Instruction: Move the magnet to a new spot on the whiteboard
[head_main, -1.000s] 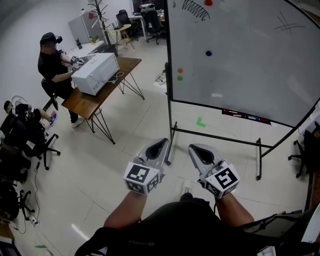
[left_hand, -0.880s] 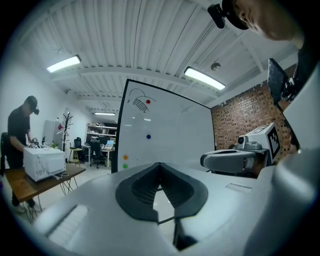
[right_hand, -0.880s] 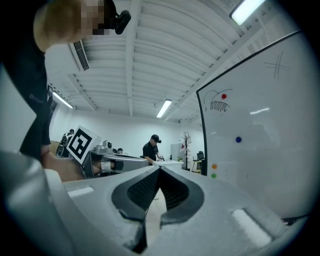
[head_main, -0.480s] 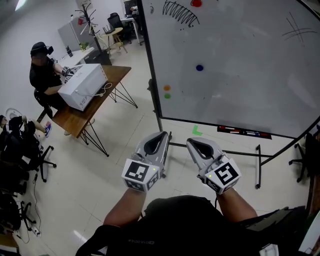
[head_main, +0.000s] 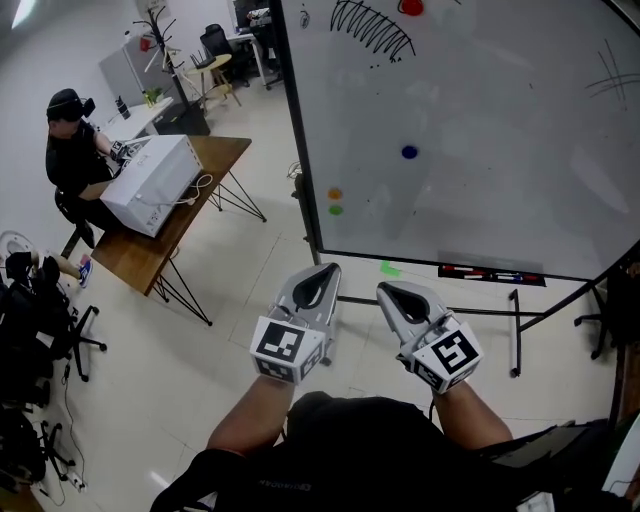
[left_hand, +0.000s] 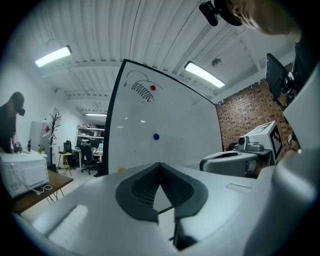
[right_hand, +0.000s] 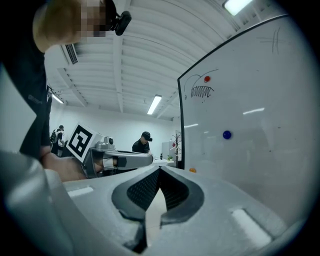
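**Left tool (head_main: 324, 270) and right tool (head_main: 386, 291) shut, empty**

Both tools are held side by side above the floor, jaws together, nothing gripped. The blue magnet (head_main: 409, 152) is stuck mid-whiteboard (head_main: 500, 210), well apart from both tools. An orange magnet (head_main: 335, 193) and a green magnet (head_main: 336, 210) are seen lower left.

On whiteboard (head_main: 500, 100): blue magnet (head_main: 409, 152) mid-board, red magnet (head_main: 411, 7) at top, orange magnet (head_main: 335, 193) just above green magnet (head_main: 336, 210), left edge.
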